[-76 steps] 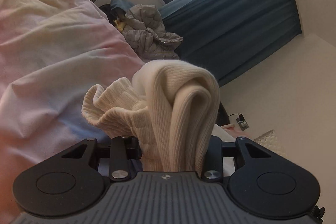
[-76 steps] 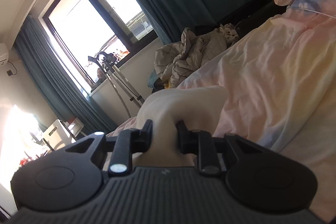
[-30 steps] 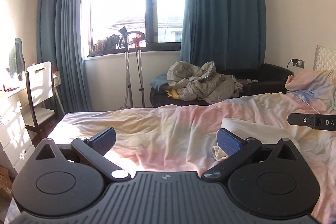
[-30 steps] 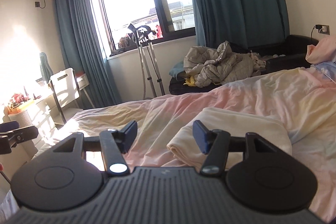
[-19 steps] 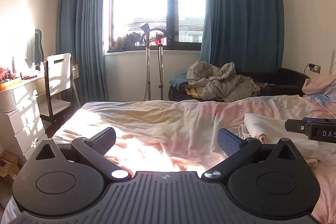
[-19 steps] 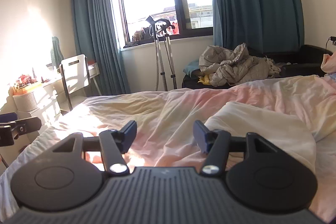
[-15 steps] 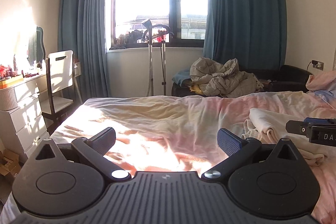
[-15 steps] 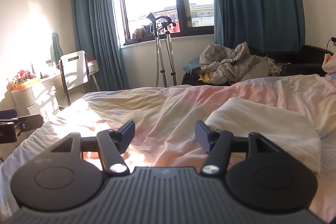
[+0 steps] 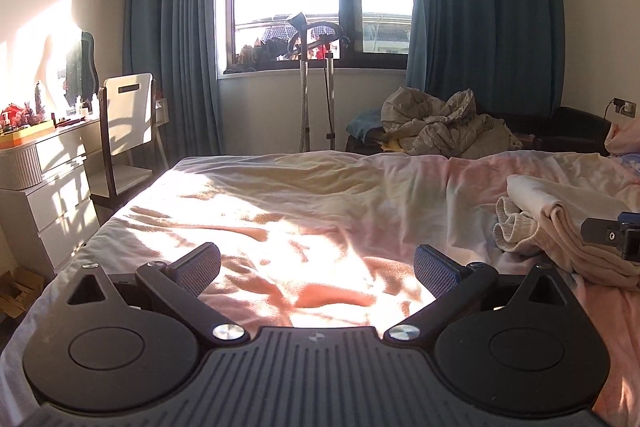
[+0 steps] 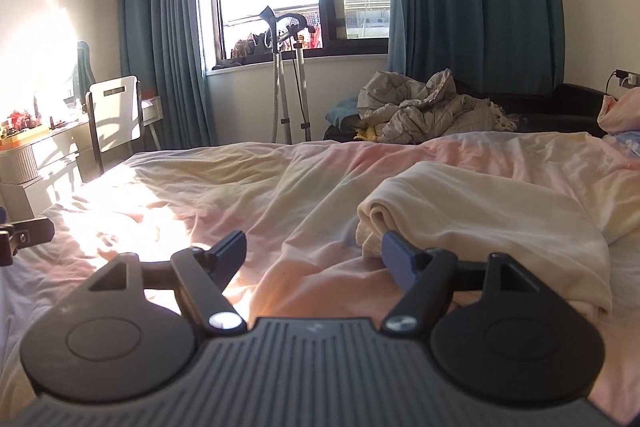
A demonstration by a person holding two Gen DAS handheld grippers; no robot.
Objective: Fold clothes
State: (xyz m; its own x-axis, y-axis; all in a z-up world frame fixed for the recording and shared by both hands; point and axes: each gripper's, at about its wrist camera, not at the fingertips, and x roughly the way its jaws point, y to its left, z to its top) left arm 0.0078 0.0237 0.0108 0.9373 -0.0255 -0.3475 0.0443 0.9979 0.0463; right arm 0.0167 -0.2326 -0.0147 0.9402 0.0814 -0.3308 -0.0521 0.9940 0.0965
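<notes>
A folded cream ribbed garment (image 9: 560,227) lies on the pastel duvet (image 9: 320,195), to the right of my left gripper (image 9: 318,263). That gripper is open over bare sunlit bedding, nothing between its fingers. In the right wrist view the same garment (image 10: 480,211) rests just beyond and right of my right gripper (image 10: 314,249). Its jaws are opening and hold nothing; the right fingertip (image 10: 394,253) sits close in front of the garment's folded edge. Each gripper's tip pokes into the other's view, the right one (image 9: 612,237) and the left one (image 10: 24,237).
Beyond the bed's left side stand a white chair (image 9: 128,115) and a drawer unit (image 9: 44,195) with small items on top. A garment steamer stand (image 9: 308,87) is by the window. A crumpled grey quilt (image 10: 420,111) lies on a dark sofa behind the bed.
Both grippers have let go of the cream garment, which now lies folded on the bed. Both have sunk closer to the duvet, and the right jaws have widened.
</notes>
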